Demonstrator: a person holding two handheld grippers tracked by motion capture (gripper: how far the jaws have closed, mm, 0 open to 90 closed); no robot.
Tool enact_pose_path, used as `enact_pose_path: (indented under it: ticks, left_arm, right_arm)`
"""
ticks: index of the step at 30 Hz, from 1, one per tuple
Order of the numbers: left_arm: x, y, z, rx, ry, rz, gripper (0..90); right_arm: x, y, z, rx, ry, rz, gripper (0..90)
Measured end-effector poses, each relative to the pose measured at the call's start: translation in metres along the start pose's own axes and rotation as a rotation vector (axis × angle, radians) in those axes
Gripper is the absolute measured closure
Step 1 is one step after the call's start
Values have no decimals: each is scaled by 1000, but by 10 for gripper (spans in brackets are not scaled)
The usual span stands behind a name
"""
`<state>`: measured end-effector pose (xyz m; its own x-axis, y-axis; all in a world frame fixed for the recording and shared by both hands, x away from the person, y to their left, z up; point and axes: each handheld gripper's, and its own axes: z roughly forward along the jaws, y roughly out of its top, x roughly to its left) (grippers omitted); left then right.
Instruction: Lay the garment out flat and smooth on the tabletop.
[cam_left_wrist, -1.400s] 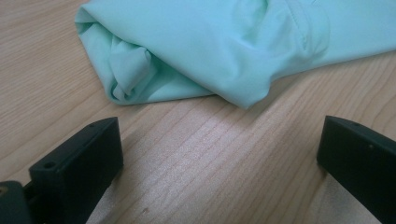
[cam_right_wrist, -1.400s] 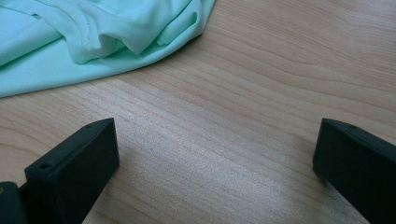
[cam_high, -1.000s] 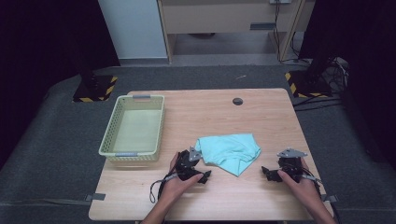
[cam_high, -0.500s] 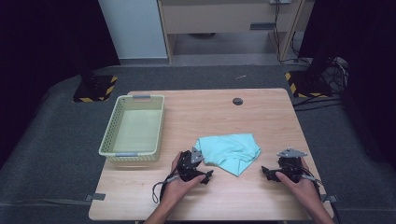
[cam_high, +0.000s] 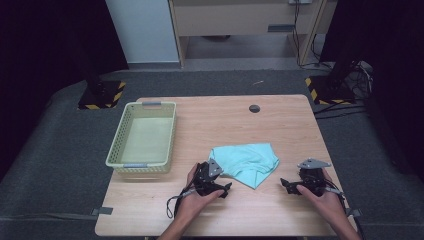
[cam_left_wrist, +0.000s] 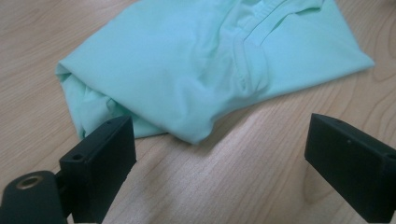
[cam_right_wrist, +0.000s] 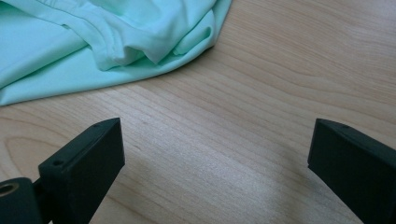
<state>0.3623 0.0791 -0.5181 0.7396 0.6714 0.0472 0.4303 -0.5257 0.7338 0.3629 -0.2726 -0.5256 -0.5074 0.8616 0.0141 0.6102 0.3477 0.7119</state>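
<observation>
A folded mint-green garment of soft, stretchy knit fabric (cam_high: 246, 162) lies on the near half of a pale wooden table with rounded corners (cam_high: 220, 120), a little right of centre and clear of every edge. The left gripper (cam_high: 223, 188) sits just beside the cloth's near-left corner, its jaws spread wide and holding nothing; in the left gripper view (cam_left_wrist: 219, 154) one black jaw stands right at the bunched, layered fold of the garment (cam_left_wrist: 205, 65) while the other rests over bare wood. The right gripper (cam_high: 286, 185) waits near the table's front right, apart from the cloth, likewise wide open and empty; in the right gripper view (cam_right_wrist: 215, 158) a broad strip of woodgrain separates its jaws from the garment's ribbed hem (cam_right_wrist: 116, 37). A pale yellow-green plastic lattice basket, rectangular (cam_high: 116, 155), stands at the table's left side, near the left edge, with open tabletop between it and the cloth. A small dark round disc (cam_high: 254, 108) lies near the far edge. Dark grey carpet (cam_high: 55, 150) surrounds the table.
</observation>
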Motion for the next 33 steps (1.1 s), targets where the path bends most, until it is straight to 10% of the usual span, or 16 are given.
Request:
enact_pose_path:
  ticks: [26, 33]
  left_arm:
    - [-10, 11, -11, -106, 6, 27, 438]
    - [-10, 13, -1, -76, 1, 36, 527]
  right_arm:
    - [32, 21, -11, -48, 110, -187, 723]
    - [36, 38, 5, -45, 150, -206, 780]
